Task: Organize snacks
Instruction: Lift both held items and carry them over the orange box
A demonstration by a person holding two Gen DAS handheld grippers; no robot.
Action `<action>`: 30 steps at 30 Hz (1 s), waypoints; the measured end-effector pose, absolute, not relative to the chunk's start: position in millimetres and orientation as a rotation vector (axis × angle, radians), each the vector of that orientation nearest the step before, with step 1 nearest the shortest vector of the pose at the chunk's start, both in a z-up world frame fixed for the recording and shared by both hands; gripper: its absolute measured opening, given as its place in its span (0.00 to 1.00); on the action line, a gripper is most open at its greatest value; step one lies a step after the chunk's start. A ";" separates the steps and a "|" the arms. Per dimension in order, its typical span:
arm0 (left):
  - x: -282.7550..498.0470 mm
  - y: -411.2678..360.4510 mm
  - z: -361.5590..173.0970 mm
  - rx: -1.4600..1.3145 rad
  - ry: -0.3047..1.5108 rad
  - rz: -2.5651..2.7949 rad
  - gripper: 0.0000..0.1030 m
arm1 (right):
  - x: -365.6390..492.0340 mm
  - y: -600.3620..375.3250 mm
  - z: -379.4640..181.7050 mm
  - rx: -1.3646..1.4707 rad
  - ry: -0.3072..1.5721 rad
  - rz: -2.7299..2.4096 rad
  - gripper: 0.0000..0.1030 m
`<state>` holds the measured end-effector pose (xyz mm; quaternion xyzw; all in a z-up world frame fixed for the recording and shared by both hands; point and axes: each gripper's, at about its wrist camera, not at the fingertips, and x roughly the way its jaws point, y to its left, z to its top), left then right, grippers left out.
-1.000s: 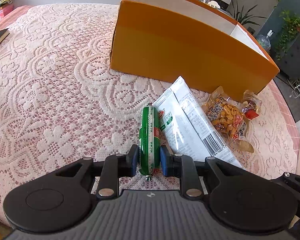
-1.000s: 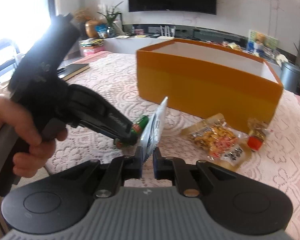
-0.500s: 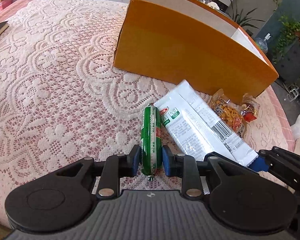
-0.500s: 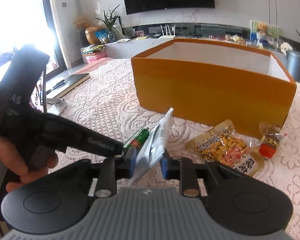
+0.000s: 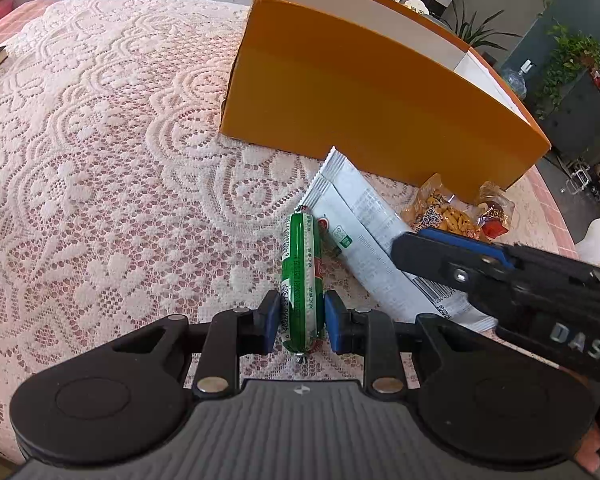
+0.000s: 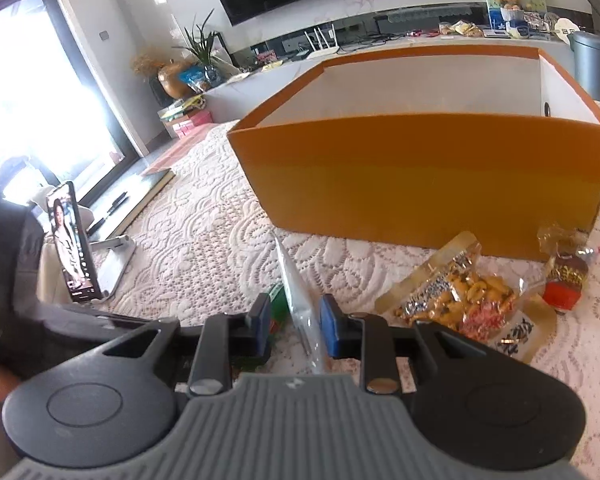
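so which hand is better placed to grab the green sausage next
Left. The green sausage lies lengthwise between the left gripper pads, with small gaps either side. The right gripper straddles the white packet instead.

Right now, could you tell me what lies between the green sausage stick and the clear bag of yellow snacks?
The flat white sachets lie between the green sausage stick and the clear bag of yellow snacks, seen in the left wrist view.

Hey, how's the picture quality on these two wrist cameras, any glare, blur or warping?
Left wrist view: evenly lit and sharp; fisheye bends the orange box and lace tablecloth. Right wrist view: the window at left is blown out white, the picture softer and hazier; box edges bow.
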<state>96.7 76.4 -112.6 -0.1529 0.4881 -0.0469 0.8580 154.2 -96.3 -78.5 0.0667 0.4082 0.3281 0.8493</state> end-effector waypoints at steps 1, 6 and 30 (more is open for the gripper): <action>96.6 76.3 -112.8 -0.317 1.023 -0.099 0.30 | 155.7 -92.9 -78.9 0.126 0.865 0.689 0.24; 99.3 76.7 -114.1 -0.293 1.000 -0.094 0.31 | 161.2 -80.4 -82.3 0.061 0.881 0.687 0.15; 104.9 64.0 -117.3 -0.101 0.981 -0.085 0.25 | 167.5 -87.0 -85.2 0.037 0.901 0.652 0.09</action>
